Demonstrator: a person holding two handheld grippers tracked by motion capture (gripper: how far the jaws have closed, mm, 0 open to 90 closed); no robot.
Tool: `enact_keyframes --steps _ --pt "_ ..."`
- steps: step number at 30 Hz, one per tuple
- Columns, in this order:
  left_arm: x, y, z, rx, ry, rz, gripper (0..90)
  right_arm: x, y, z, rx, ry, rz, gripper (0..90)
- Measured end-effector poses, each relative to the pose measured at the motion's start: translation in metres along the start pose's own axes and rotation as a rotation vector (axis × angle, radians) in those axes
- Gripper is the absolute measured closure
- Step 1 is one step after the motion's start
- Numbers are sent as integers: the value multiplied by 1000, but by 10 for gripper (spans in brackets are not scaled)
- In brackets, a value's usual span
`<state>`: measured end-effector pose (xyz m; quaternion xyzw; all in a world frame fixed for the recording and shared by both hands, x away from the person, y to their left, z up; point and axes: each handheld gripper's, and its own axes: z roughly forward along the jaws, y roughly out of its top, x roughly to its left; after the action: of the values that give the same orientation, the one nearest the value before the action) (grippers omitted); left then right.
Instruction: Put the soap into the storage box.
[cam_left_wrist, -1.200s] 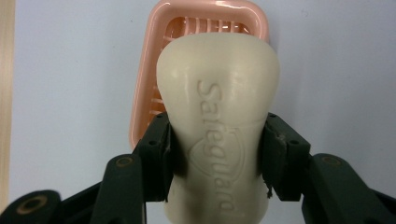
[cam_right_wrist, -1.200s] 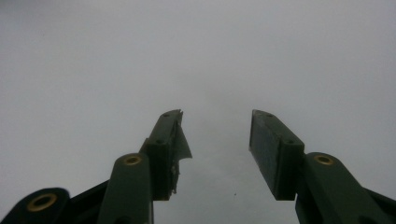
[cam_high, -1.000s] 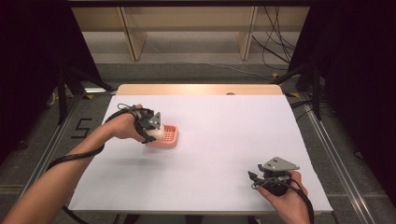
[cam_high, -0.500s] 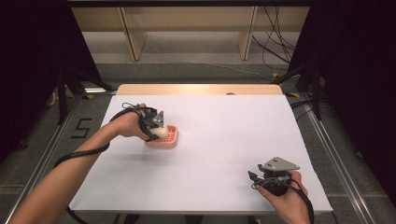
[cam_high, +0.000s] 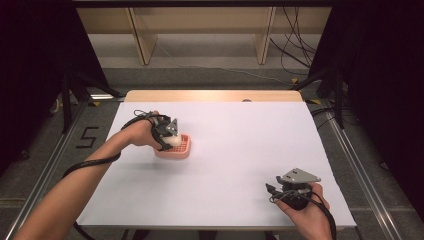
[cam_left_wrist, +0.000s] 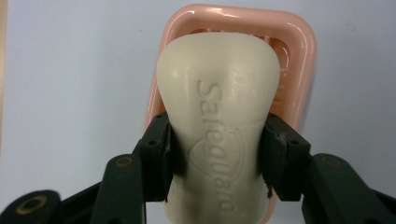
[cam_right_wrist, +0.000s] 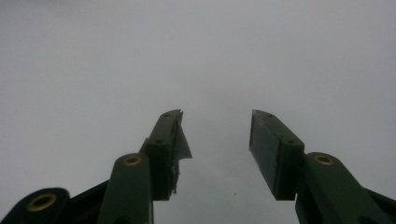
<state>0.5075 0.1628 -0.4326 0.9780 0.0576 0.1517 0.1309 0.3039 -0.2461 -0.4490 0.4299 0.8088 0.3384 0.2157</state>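
cream soap bar (cam_left_wrist: 217, 116) clamped between jaws, over pink dish (cam_left_wrist: 299, 51).

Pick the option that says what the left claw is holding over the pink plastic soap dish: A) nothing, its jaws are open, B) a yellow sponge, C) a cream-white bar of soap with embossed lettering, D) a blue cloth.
C: in the left gripper view the left claw has its jaws pressed on both sides of the cream-white bar of soap, which sits above the pink plastic soap dish.

Soap bar (cam_high: 174, 140) now slightly lower over pink dish (cam_high: 183, 150)
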Motion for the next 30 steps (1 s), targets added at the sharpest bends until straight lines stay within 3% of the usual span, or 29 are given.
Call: enact_keyframes --steps 6,8,11,13,16,20,22,23,27,28,30 --pt "1 1 5 18 -5 -23 494 0 0 -1 -1 12 5 543" --pt "1 1 5 21 -1 -24 494 0 0 -1 -9 -5 -5 543" --pt "2 0 6 27 -5 -43 493 1 0 -2 2 -1 26 543" --pt "3 1 4 27 -23 -83 460 -1 -1 -1 -7 -1 8 542" --pt "4 3 -2 11 -18 -109 426 0 0 -2 4 0 26 542" --pt "4 4 -14 0 -12 -93 392 1 0 -2 3 -1 26 541" --pt "1 1 -25 -34 -1 -111 376 -1 -1 -2 11 9 14 540" --pt "-1 -1 -27 -39 -1 -127 375 0 -1 -2 6 -2 35 540" --pt "-9 -9 -34 -66 8 -150 351 1 -1 -3 6 -2 35 540" --pt "-20 -15 -38 -103 16 -181 350 1 -1 -3 3 -2 33 540" --pt "-30 -22 -43 -125 29 -200 344 1 0 -3 3 -4 40 540"
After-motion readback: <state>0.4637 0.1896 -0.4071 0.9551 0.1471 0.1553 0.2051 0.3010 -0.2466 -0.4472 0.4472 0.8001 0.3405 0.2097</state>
